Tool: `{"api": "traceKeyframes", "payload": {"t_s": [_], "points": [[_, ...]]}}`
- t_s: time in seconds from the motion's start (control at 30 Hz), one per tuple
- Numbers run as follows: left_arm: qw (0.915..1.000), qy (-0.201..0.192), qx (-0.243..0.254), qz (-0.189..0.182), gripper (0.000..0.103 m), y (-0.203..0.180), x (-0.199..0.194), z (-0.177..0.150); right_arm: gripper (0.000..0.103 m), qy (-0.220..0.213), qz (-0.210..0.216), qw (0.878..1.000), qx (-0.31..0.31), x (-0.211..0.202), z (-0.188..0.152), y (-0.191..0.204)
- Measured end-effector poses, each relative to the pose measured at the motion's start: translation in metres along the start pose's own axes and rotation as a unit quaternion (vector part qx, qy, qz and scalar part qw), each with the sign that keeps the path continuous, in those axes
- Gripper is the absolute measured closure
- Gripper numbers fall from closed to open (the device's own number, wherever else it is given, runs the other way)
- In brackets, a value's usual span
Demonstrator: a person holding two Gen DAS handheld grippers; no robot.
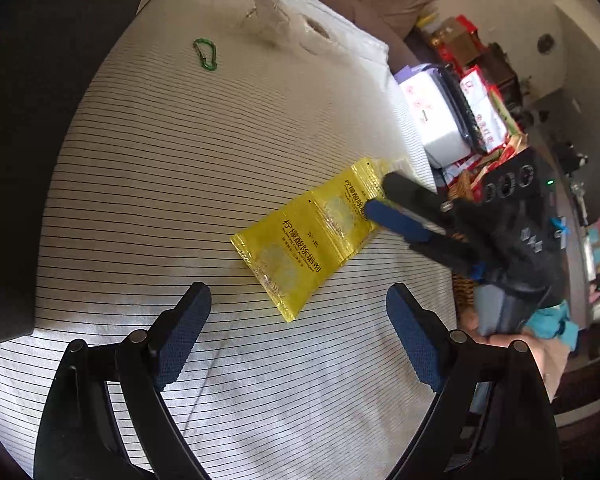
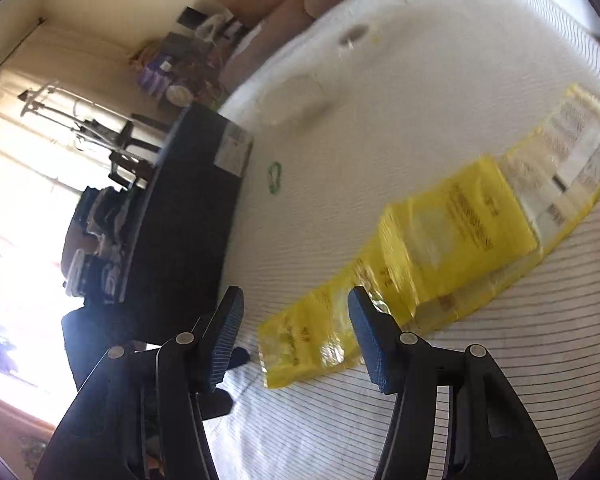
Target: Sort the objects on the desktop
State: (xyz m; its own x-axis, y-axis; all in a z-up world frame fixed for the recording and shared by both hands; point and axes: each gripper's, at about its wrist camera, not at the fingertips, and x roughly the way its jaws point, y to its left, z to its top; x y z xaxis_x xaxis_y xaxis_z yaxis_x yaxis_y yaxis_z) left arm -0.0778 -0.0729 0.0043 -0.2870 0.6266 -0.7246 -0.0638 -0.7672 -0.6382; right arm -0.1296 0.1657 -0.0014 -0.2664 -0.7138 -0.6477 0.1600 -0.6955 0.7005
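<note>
A: What lies on the striped cloth [image 1: 180, 168] covering the table?

B: A strip of yellow sachets [image 1: 308, 236], flat and running diagonally near the cloth's right edge as the left wrist view shows it. A green clip [image 1: 205, 54] lies well apart from it, toward the far side. A clear plastic bag [image 1: 266, 16] sits beyond the clip.

A: How do the left tongs [image 1: 298, 340] stand?

B: Wide apart, with nothing between the pads. They hover over bare cloth just short of the near end of the sachets, touching nothing.

A: And the right tongs [image 1: 376, 194]?

B: In the left wrist view they reach in from the right, tips at the far end of the sachets. In the right wrist view [image 2: 296, 336] the jaws stand partly apart. One pad overlaps the near end of the strip in that view; the other stands clear to its left. The pads do not press on it. That view is blurred, so finer contact cannot be told.

A: What borders the working area?

B: A dark box [image 2: 188, 216] rests on the cloth to the left in the right wrist view, near the clip. Off the table's right side, in the left wrist view, stands a heap of cartons and packets [image 1: 464, 92].
</note>
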Motion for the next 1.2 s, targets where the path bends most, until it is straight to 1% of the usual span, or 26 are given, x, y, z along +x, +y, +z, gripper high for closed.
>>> {"api": "traceKeyframes", "payload": {"t_s": [0.03,0.07,0.13,0.2,0.23,0.37,0.47,0.57,0.63,0.7,0.77,0.87,0.93,1.03,1.13,1.2], "points": [[0.9999,0.0,-0.009,-0.014,0.015,0.002,0.002,0.001,0.052,0.003,0.0,1.0,0.006,0.007,-0.003,-0.005],[0.9995,-0.001,-0.017,-0.027,0.015,0.004,0.002,0.002,0.053,-0.003,0.012,1.0,0.013,0.007,-0.005,-0.009],[0.9973,0.003,-0.04,-0.06,0.015,0.008,0.006,0.005,0.053,0.002,0.024,0.999,0.034,0.004,-0.004,-0.015],[0.9937,0.0,-0.06,-0.095,0.015,0.009,0.008,0.007,0.052,-0.001,0.021,0.999,0.035,-0.001,-0.005,-0.018],[0.9927,-0.002,-0.064,-0.102,0.015,0.008,0.01,0.009,0.052,-0.001,0.024,0.999,0.037,-0.001,-0.007,-0.02],[0.9914,-0.014,-0.069,-0.11,0.014,0.006,0.007,0.012,0.053,-0.005,0.043,0.998,0.055,-0.001,-0.008,-0.028],[0.9887,-0.019,-0.077,-0.127,0.014,0.006,0.005,0.013,0.052,-0.007,0.047,0.997,0.065,-0.005,-0.008,-0.031],[0.985,-0.017,-0.093,-0.145,0.014,0.011,0.007,0.014,0.049,-0.007,0.053,0.997,0.06,-0.015,-0.014,-0.027],[0.9835,-0.014,-0.101,-0.15,0.014,0.014,0.009,0.016,0.049,0.002,0.079,0.995,0.063,-0.018,-0.021,-0.026],[0.9829,-0.014,-0.104,-0.152,0.014,0.015,0.009,0.017,0.049,0.01,0.119,0.989,0.092,-0.016,-0.032,-0.029],[0.9824,-0.014,-0.104,-0.155,0.014,0.013,0.008,0.018,0.048,0.017,0.159,0.978,0.13,-0.009,-0.043,-0.032],[0.9818,-0.015,-0.103,-0.159,0.014,0.009,0.007,0.017,0.048,0.02,0.197,0.964,0.178,0.003,-0.054,-0.032],[0.9817,-0.015,-0.102,-0.16,0.014,0.008,0.007,0.017,0.048,0.026,0.19,0.963,0.188,0.009,-0.057,-0.029],[0.9818,-0.013,-0.101,-0.16,0.014,0.009,0.007,0.016,0.047,0.027,0.201,0.958,0.201,0.016,-0.061,-0.025],[0.9813,-0.013,-0.105,-0.161,0.014,0.01,0.008,0.016,0.047,0.016,0.2,0.959,0.203,0.019,-0.058,-0.024],[0.9786,-0.019,-0.116,-0.169,0.014,0.015,0.007,0.016,0.046,0.005,0.198,0.958,0.207,0.02,-0.056,-0.023]]}}
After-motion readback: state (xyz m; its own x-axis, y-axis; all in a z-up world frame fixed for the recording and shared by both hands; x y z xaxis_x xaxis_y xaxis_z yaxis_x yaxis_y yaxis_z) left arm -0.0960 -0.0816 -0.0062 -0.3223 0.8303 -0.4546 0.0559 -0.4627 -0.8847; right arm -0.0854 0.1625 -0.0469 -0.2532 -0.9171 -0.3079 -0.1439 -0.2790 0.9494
